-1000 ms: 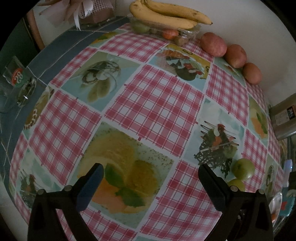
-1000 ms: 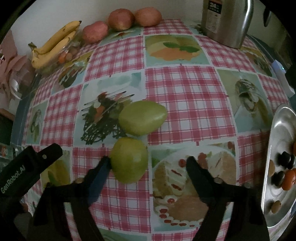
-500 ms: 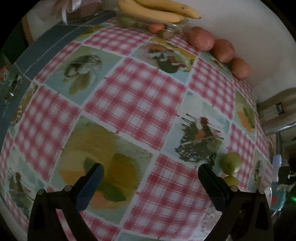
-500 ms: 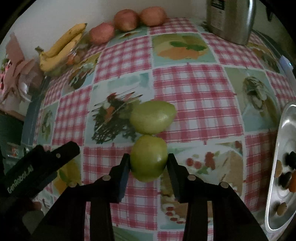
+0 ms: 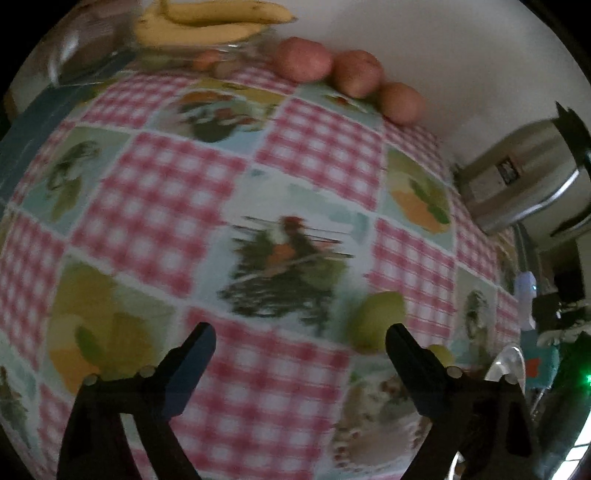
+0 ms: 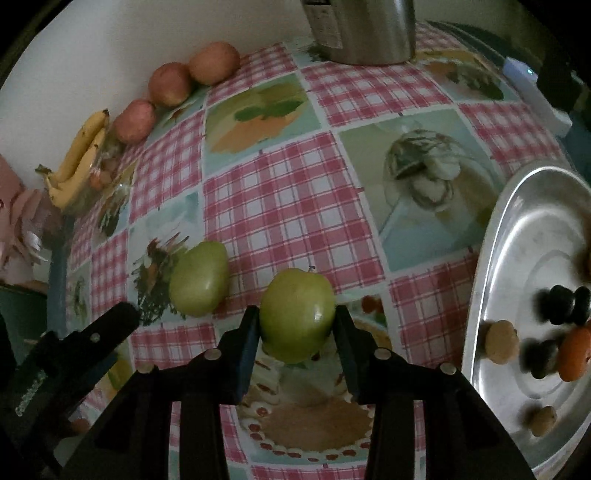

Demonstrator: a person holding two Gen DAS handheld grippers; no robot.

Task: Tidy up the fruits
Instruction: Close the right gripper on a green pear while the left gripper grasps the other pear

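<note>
Here, left wrist view: the left gripper (image 5: 299,338) is wide, closing, empty — a second green apple (image 5: 375,319) at its two o'clock on the bench (image 5: 177,192). Right wrist view: the right gripper (image 6: 295,325) clamps a green apple (image 6: 297,314) across its middle — firm, smooth, probably slippery.

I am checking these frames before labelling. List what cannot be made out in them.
- Held green apple, right wrist view: its underside is hidden, so whether it is clear of the tablecloth is unclear.
- Small items on the metal tray, right wrist view: blurred, kind unclear; the tray is cut by the edge.
- Clear container under the bananas, left wrist view: contents blurred.
</note>
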